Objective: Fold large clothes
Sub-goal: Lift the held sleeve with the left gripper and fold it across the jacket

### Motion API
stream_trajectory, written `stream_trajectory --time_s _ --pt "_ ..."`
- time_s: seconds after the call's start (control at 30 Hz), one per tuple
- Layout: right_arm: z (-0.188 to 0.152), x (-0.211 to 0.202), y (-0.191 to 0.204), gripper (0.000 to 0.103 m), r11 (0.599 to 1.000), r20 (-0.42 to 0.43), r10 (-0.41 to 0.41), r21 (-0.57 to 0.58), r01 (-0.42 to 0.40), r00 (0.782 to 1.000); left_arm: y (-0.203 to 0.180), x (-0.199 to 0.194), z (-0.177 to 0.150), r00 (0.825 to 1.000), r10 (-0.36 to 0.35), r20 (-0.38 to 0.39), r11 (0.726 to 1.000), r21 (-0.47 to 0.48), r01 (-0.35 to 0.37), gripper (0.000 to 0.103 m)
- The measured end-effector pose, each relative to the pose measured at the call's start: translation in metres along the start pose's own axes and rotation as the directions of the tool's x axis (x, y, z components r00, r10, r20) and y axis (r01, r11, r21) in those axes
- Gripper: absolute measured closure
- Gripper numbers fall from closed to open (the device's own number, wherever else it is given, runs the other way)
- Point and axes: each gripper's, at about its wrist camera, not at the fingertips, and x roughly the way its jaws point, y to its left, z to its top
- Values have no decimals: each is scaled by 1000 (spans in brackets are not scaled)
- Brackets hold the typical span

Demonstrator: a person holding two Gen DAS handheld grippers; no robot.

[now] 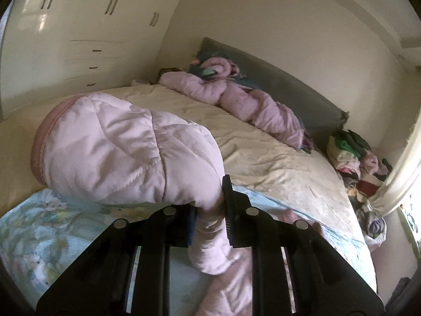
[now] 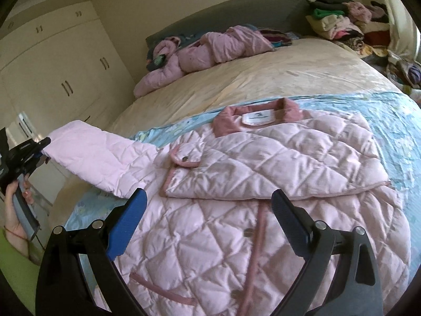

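so far the pink quilted jacket [image 2: 263,184] lies buttoned on the bed [image 2: 263,79], one side folded across its chest. the left gripper [image 1: 210,210] is clamped on the other sleeve [image 2: 100,158], lifted past the bed's left edge and, i judge, next to fold, while the right gripper [image 2: 208,221] hangs wide open and empty over the hem.

Jacket [image 2: 263,184]: we see it spread on the sheet [image 2: 368,110] at the bed's [image 2: 263,79] near end.
Sleeve [image 2: 102,158]: stretches left off the jacket, past the bed's edge.
Rumpled garment [image 2: 205,47]: lies behind, against the headboard [image 2: 236,8].
Clothes pile [image 2: 347,23]: right of the headboard.
Wardrobe [image 2: 52,60]: left of the bed.
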Motion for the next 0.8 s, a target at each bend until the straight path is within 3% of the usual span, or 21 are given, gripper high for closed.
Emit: stream_trajectory --time_s 0.5,0.7,0.8 --pt "-6 -35 -55 8 997 50 -35 72 31 998 -94 -3 -36 988 -151 -19 977 151 152 94" --pt "-8 -40 -69 8 994 54 -49 97 43 997 -123 7 -59 975 -212 -66 951 215 221 94" --pt "-9 -41 -76 8 992 53 -60 112 54 997 -146 14 -80 964 -242 -105 925 276 262 94"
